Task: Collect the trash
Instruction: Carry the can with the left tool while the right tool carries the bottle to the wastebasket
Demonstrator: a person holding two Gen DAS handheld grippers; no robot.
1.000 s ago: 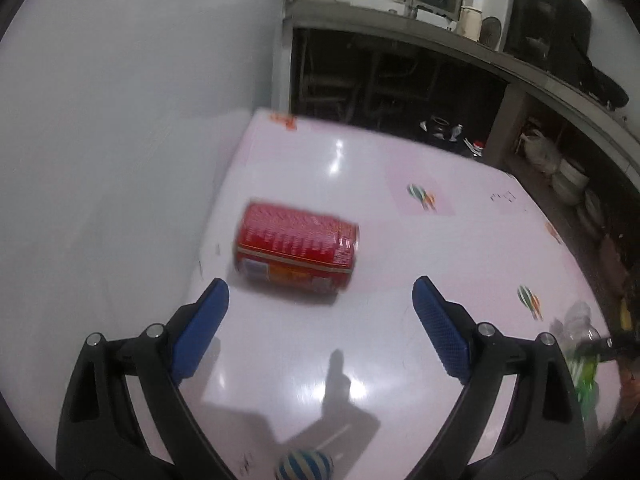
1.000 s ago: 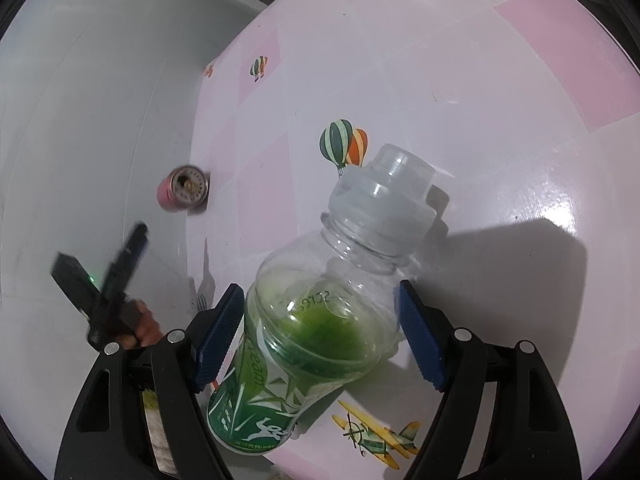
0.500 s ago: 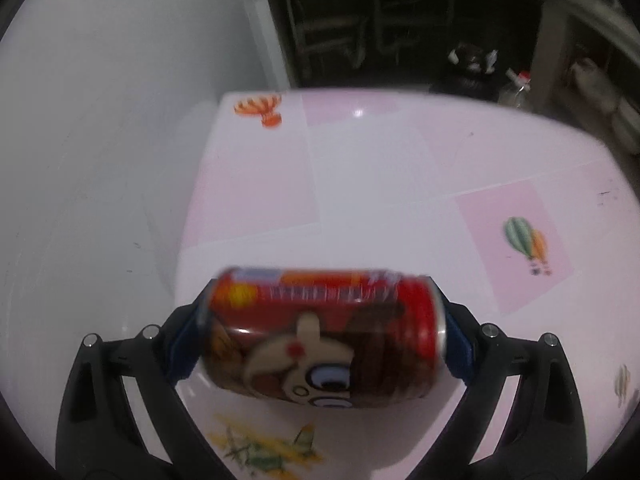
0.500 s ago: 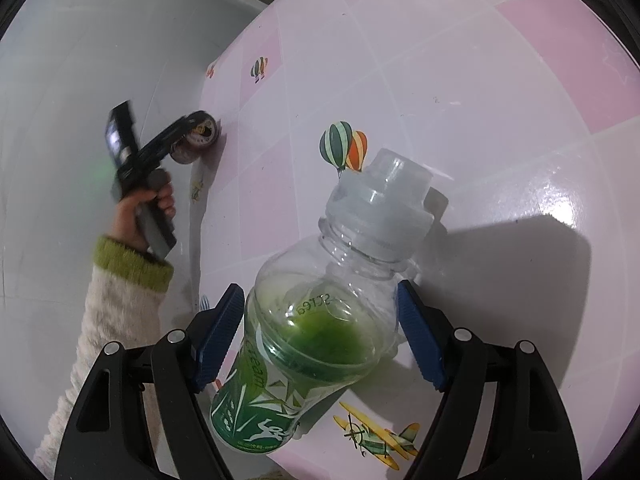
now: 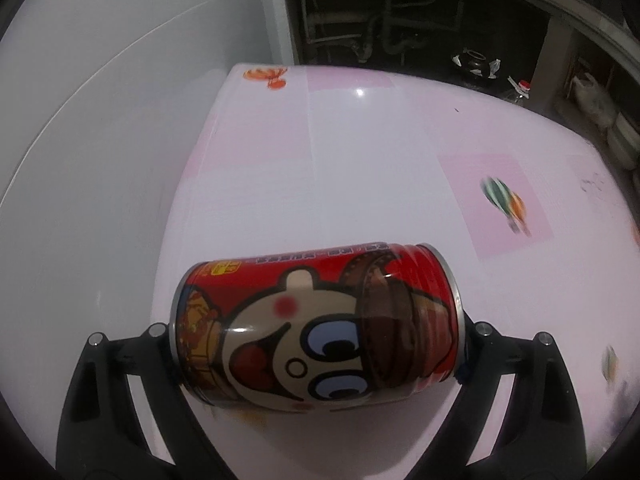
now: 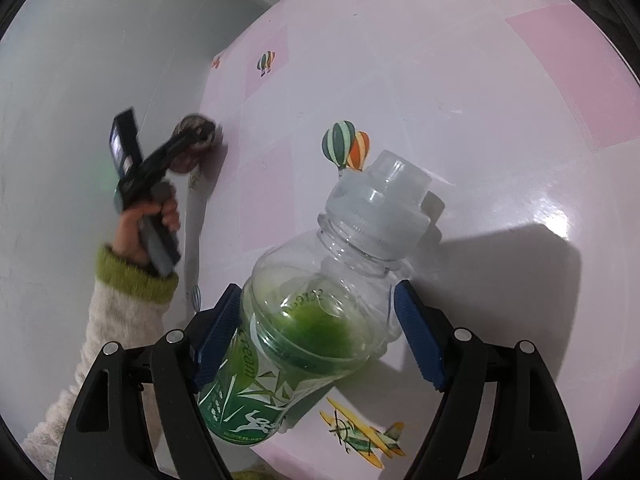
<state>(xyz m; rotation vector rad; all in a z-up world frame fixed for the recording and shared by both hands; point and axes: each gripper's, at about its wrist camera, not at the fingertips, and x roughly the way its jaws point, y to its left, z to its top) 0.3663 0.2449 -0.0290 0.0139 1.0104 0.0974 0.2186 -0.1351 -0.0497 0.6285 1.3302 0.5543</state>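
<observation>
Red can [image 5: 316, 328] on its side across left gripper [image 5: 320, 354], jaws at either end, ends touching; grip not certain. Pink table [image 5: 360, 168] beneath, 12 o'clock. Green-labelled bottle [image 6: 316, 320] between wide-spread jaws of right gripper [image 6: 320, 336]; left pad touching, right pad apart. Hand [image 6: 148, 224] at 10 o'clock.

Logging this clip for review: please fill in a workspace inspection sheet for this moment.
Surface: glossy pink-and-white table, balloon and plane prints.
Job's things: red can lying on its side; green-labelled bottle, capped, tilted.
Clutter: nothing seen.
Grippers: left gripper spans the can end to end, pads hidden; right gripper, left pad on the bottle, right pad apart.
Cables: nothing seen.
Surroundings: grey floor; dark shelving with pipes.
</observation>
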